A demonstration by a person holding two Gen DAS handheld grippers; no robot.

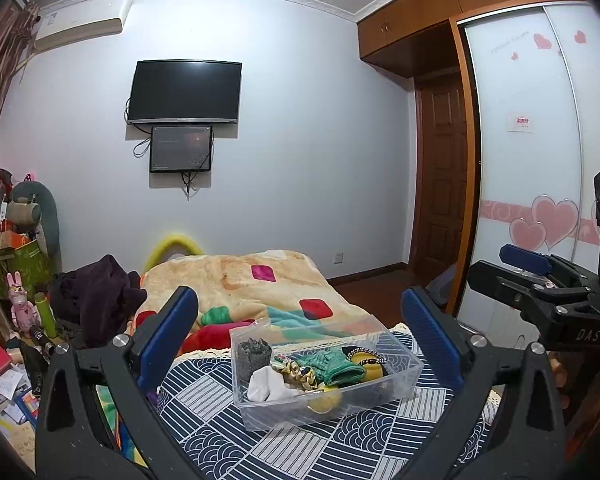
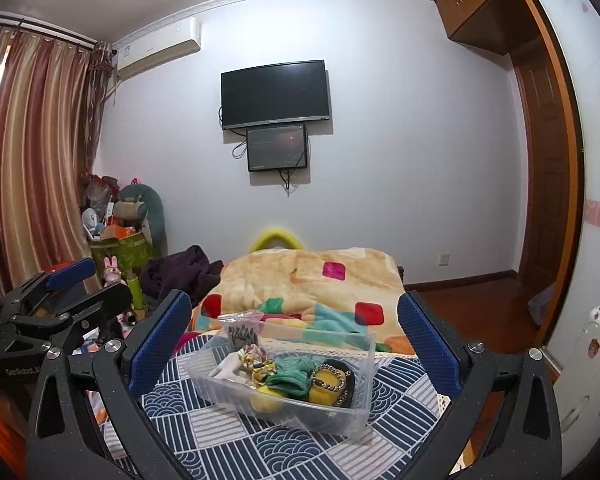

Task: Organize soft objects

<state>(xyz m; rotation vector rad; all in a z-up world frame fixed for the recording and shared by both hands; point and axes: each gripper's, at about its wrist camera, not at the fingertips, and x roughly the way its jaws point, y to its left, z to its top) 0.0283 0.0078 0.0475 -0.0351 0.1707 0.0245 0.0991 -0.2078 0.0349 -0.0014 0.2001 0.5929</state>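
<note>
A clear plastic bin stands on a navy and white patterned cloth. It holds several soft items: a grey knit piece, a white cloth, a green knit piece, yellow items and a patterned scrunchie. My left gripper is open and empty, above and in front of the bin. My right gripper is open and empty, likewise. Each gripper shows at the edge of the other's view.
A plush blanket with coloured patches lies beyond the bin. A dark garment lies at its left. Cluttered boxes and toys stand at the left, a wardrobe and door at the right.
</note>
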